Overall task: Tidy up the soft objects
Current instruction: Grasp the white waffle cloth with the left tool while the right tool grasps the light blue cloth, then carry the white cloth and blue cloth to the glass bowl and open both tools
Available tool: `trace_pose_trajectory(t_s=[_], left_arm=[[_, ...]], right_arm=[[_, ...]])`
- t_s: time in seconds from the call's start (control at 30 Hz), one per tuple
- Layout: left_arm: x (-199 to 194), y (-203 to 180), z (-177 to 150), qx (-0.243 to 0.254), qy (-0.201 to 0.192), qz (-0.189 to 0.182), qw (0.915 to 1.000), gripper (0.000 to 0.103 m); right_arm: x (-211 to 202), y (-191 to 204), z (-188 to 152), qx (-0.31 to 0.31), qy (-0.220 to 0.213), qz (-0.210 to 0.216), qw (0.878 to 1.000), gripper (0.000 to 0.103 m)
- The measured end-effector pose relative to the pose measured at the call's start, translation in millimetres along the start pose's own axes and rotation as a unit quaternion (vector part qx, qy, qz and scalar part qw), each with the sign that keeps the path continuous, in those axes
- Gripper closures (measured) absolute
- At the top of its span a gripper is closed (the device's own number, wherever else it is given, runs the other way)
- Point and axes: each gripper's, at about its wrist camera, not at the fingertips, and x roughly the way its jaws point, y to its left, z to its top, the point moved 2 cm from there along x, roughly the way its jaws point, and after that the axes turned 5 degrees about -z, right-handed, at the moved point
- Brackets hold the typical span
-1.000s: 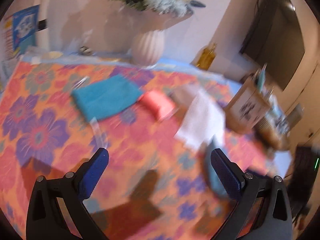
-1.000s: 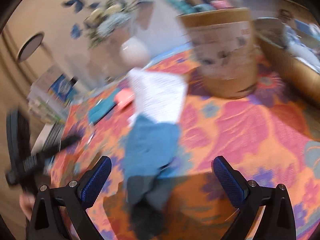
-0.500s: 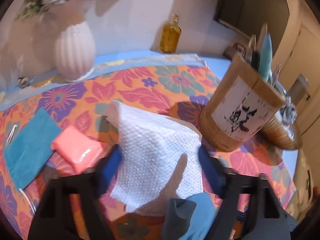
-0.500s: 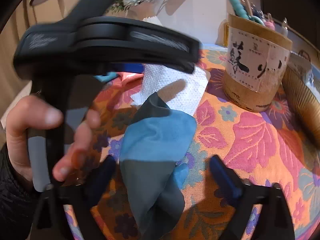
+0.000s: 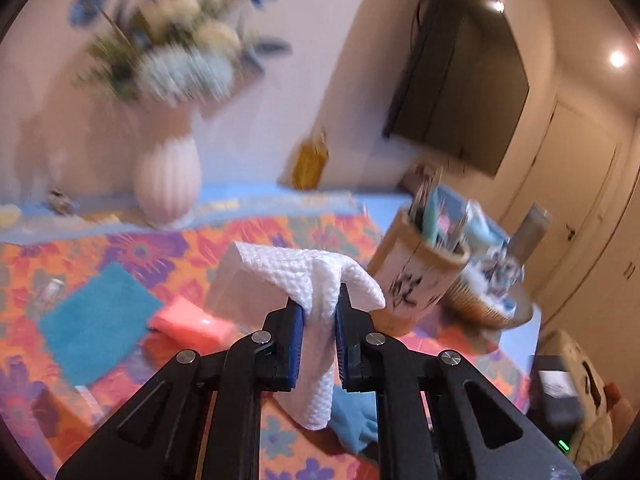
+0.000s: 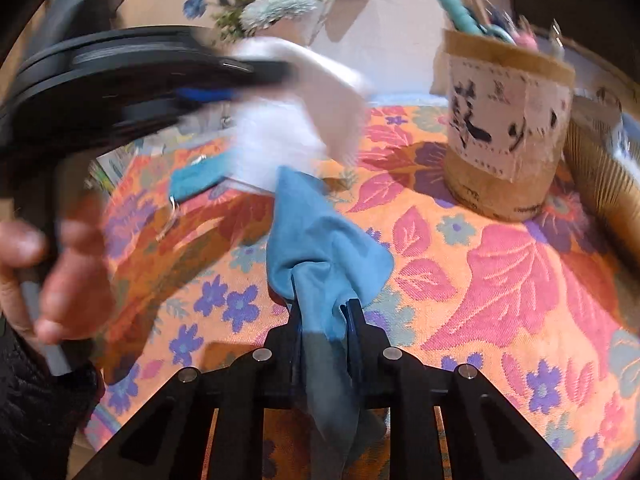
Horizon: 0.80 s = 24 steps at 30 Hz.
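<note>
White towel dimpled paper; blue cloth smooth matt; tablecloth woven, textured.

Flower bouquet blurred, left gripper motion-smeared, television edge-cropped

Left gripper clamped tight; right gripper's jaws closing on cloth.

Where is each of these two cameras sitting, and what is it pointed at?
Left wrist: rides the left gripper, facing a floral tablecloth, vase and wall; its fingers pinch a white towel.
Right wrist: rides the right gripper, angled down at the table; its jaws are closing on a blue cloth; a hand shows.
Shared: towel, blue cloth, bamboo cup.
</note>
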Motion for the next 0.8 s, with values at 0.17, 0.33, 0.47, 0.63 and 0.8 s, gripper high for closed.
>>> trace_pose_trajectory(t_s=[0.17,0.33,0.47,0.63,0.8], left_arm=[[-68.6,0.6,-0.2,-0.011,-0.053,-0.002,0.9985,0.092],[-108.8,-3.8,-23.1,0.006,-0.069,0.029,0.9972,0.092],[-105.9,-0.5,-56.1,0.006,-0.039,0.041,0.9984,0.092],[-71.3,16.2,-87.5,0.011,0.008,0.081,0.9967,0.092],[-50.7,27.8,-104.0,0.009,0.041,0.081,0.9958,0.092]], right_arm=[[-0.3,-14.3,1.4,0.001,0.001,0.003,1.000,0.084],[1.5,-1.3,2.3,-0.008,0.000,-0.011,1.000,0.084],[5.7,-6.1,3.2,0.005,0.005,0.004,1.000,0.083],[4.7,-17.7,3.0,0.043,0.007,0.041,0.998,0.083],[4.3,-20.6,3.0,0.058,0.010,0.054,0.997,0.083]])
